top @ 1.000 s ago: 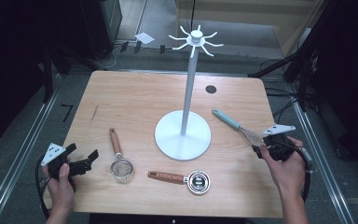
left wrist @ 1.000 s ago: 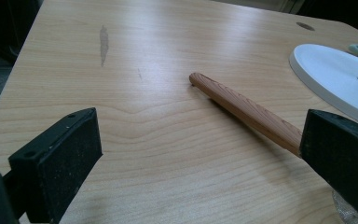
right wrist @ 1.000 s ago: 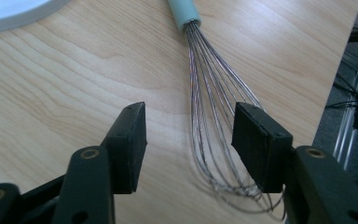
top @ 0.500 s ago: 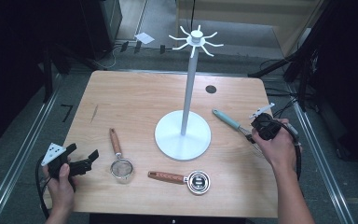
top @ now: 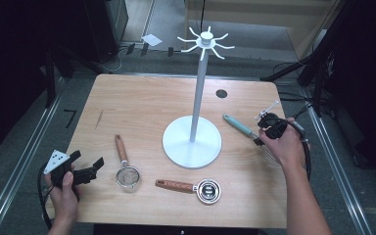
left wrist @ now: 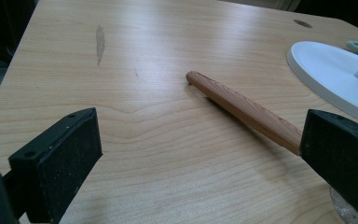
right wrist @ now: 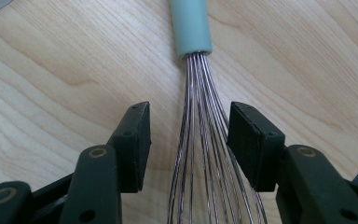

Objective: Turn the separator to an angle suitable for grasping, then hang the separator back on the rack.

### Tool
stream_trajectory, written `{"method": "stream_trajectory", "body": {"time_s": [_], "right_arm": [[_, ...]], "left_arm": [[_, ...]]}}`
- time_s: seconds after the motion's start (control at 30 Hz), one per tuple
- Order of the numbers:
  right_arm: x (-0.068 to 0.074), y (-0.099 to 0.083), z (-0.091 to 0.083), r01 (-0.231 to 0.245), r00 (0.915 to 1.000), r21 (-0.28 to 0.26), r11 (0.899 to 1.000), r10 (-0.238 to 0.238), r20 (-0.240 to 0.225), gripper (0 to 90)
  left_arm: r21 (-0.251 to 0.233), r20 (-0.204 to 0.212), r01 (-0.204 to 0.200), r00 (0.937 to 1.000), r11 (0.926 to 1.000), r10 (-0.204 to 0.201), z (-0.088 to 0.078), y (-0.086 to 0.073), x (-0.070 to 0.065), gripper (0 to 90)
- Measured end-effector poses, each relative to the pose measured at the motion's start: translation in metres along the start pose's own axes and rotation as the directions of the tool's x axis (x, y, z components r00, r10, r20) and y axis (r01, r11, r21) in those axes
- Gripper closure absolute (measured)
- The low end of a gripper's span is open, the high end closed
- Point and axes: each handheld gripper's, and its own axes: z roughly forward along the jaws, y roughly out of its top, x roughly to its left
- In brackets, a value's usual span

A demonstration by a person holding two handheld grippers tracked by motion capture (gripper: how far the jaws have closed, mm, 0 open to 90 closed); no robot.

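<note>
A whisk with a teal handle (top: 240, 126) lies on the wooden table (top: 147, 103), right of the white hook stand (top: 192, 142). My right gripper (top: 261, 138) is lowered over the whisk where the wires leave the handle. Its jaws are open and straddle the wire bundle (right wrist: 198, 140) with a gap on each side; my right gripper (right wrist: 189, 135) presses on nothing. My left gripper (top: 88, 160) rests near the front left corner, open and empty. In the left gripper view my left gripper (left wrist: 200, 140) faces the wooden handle (left wrist: 247, 109) of a small strainer (top: 127, 174).
A metal measuring cup with a wooden handle (top: 208, 190) lies near the front edge, in front of the stand. The stand's white base (left wrist: 331, 74) sits mid-table and its pole rises to a ring of hooks (top: 205, 41). A dark round hole (top: 221, 93) marks the far right of the table.
My right hand has moved from the table's right edge inward and away from the person, to the whisk. The left hand has stayed where it was.
</note>
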Motion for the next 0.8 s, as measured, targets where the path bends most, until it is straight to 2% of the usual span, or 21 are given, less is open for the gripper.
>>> {"method": "stream_trajectory", "body": {"time_s": [0.4, 0.63, 0.67, 0.8], "right_arm": [[-0.008, 0.021, 0.006, 0.017, 0.9996, 0.044, 0.999, -0.016, -0.024, 54.0], [-0.010, 0.030, 0.016, 0.017, 0.9989, 0.092, 0.996, -0.013, -0.046, 55.1], [-0.009, 0.032, 0.019, 0.018, 0.9984, 0.096, 0.995, -0.012, -0.056, 59.1], [-0.008, 0.035, 0.020, 0.018, 0.9972, 0.107, 0.994, -0.010, -0.075, 61.8]], "left_arm": [[0.000, 0.005, 0.001, 1.0000, 1.0000, -0.001, 0.000, 0.000, 0.000, 0.0], [-0.001, 0.005, 0.001, 1.0000, 1.0000, -0.001, 0.000, 0.000, 0.000, 0.0], [-0.001, 0.006, 0.001, 1.0000, 1.0000, -0.001, 0.000, 0.000, 0.000, 0.0], [-0.003, 0.012, 0.000, 0.9999, 1.0000, 0.000, 0.000, 0.000, 0.000, 0.0]]}}
